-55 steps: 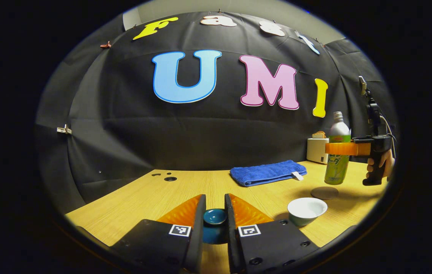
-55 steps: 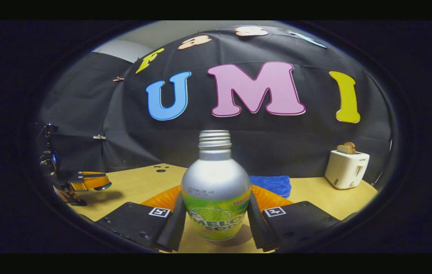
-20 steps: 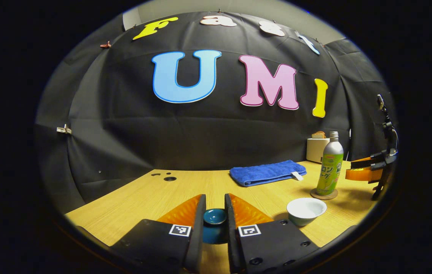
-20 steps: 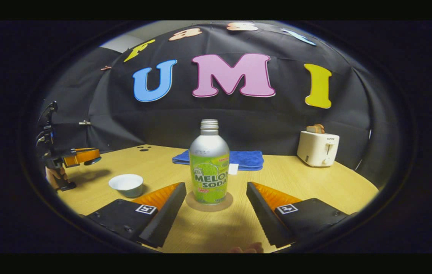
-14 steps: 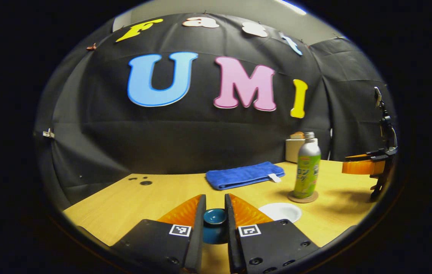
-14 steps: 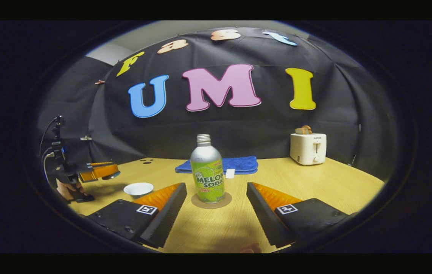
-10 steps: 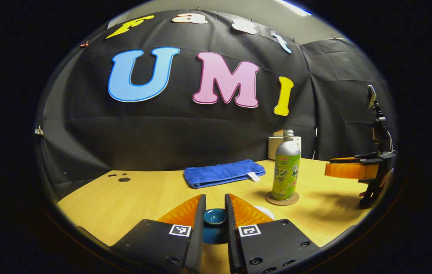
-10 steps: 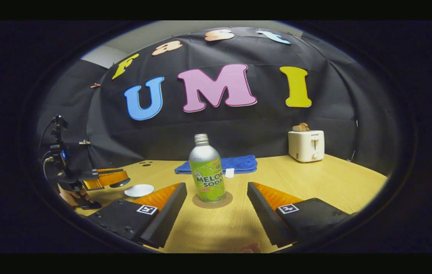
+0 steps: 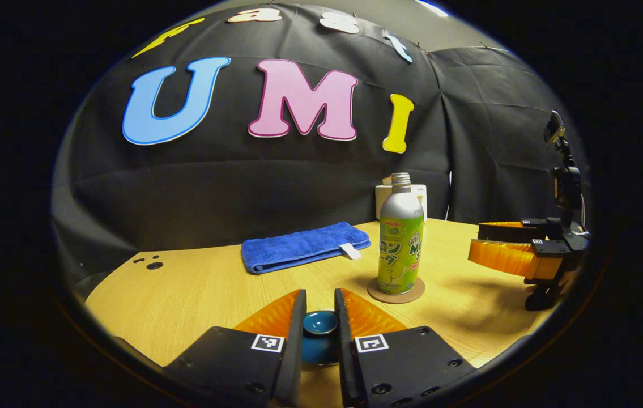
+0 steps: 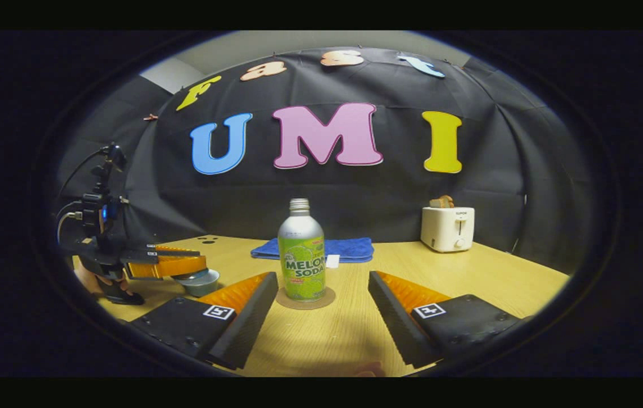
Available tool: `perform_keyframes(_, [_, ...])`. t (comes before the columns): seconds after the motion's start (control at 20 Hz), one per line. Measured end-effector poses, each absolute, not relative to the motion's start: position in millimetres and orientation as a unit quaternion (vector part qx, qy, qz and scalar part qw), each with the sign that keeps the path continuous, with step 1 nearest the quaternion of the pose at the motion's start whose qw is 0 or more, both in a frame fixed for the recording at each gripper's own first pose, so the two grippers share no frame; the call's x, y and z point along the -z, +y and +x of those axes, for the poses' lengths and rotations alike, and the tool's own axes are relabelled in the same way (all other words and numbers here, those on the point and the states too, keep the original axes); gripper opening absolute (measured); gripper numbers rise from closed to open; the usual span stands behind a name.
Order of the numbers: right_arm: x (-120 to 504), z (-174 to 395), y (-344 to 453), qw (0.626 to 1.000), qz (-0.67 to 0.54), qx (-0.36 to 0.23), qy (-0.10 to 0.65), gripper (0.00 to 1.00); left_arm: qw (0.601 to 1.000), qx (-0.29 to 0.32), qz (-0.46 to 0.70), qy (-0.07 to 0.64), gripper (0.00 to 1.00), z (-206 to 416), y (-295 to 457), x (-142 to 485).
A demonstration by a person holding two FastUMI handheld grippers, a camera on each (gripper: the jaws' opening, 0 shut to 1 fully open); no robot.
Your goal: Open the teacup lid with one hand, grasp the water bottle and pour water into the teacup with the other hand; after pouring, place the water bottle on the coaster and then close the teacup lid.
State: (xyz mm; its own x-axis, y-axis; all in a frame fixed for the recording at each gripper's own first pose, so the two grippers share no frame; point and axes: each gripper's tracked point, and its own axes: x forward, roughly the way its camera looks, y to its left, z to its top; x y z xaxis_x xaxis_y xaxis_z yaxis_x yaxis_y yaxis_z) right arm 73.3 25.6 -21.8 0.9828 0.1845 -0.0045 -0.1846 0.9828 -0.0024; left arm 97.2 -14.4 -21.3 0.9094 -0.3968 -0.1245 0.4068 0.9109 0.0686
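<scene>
Bottle parked, lid going back on.

My left tongs (image 9: 319,323) are clenching the round dark-blue teacup lid (image 9: 320,322) by its knob, bringing it over the pale ceramic teacup (image 10: 201,283) near the desk's (image 10: 468,272) front-left edge. The green-and-silver metal water bottle (image 10: 301,255) is standing upright on the round brown coaster (image 10: 305,298) mid-desk. My right tongs (image 10: 321,314) are released, spread wide short of it. I'm judging that only seating the lid is left.
</scene>
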Motion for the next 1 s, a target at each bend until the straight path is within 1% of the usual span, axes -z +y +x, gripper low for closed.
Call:
perform_keyframes(0.05, [21,73,27,0.996,0.0,-0.093,0.001,0.99,0.975,0.207,0.052,0.061,0.31,98,-16,23])
perform_keyframes(0.1, [21,73,28,0.996,0.0,-0.094,0.003,0.95,0.974,0.208,0.057,0.067,0.32,99,-17,26])
perform_keyframes(0.15, [20,72,29,0.995,0.0,-0.096,0.002,0.99,0.973,0.209,0.061,0.073,0.32,100,-20,28])
perform_keyframes(0.45, [22,71,34,0.994,0.001,-0.107,0.003,0.99,0.972,0.199,0.078,0.095,0.32,109,-21,35])
perform_keyframes(0.5, [22,71,34,0.994,0.0,-0.107,0.003,0.95,0.973,0.197,0.076,0.094,0.32,108,-21,34])
perform_keyframes(0.55, [22,71,34,0.994,0.001,-0.107,0.003,0.99,0.974,0.195,0.074,0.093,0.32,108,-20,33])
perform_keyframes(0.65, [21,71,35,0.994,0.0,-0.107,0.003,0.99,0.975,0.191,0.068,0.089,0.35,107,-18,32])
perform_keyframes(0.75, [21,71,33,0.994,0.0,-0.105,0.003,0.99,0.979,0.18,0.059,0.077,0.4,105,-13,27])
perform_keyframes(0.8, [21,71,33,0.995,0.0,-0.104,0.003,0.99,0.982,0.172,0.051,0.066,0.48,104,-9,24])
perform_keyframes(0.85, [22,72,32,0.995,0.0,-0.102,0.003,0.99,0.984,0.163,0.041,0.052,0.52,99,-5,18])
perform_keyframes(0.95, [21,73,29,0.996,0.0,-0.094,0.003,0.99,0.987,0.159,0.009,0.035,0.73,89,-4,14])
perform_keyframes(1.0, [21,73,29,0.996,0.0,-0.094,0.003,0.99,0.988,0.154,-0.002,0.029,0.81,83,0,12])
